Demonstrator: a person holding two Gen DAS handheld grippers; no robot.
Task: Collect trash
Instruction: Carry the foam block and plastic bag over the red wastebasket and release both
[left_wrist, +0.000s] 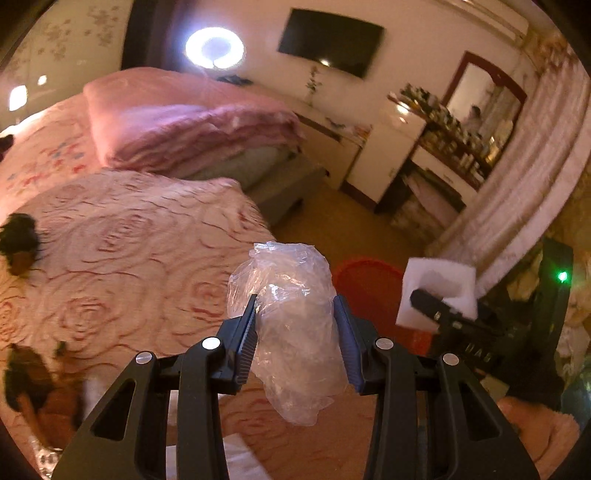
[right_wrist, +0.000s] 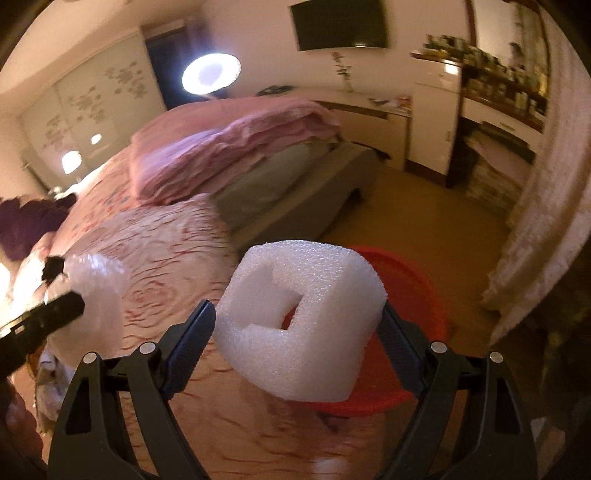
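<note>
Clear plastic bag (left_wrist: 291, 325) clamped in left hand-held gripper (left_wrist: 295, 314), foam block (right_wrist: 299, 328) gripped in right hand-held gripper (right_wrist: 299, 325)

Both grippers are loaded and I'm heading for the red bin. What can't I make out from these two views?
- Red bin: inside hidden by the foam block in the right wrist view; by the plastic bag and foam in the left.
- Dark clumps on the bedspread: blurred, cut by the left edge.
- Dresser clutter: too small.
</note>
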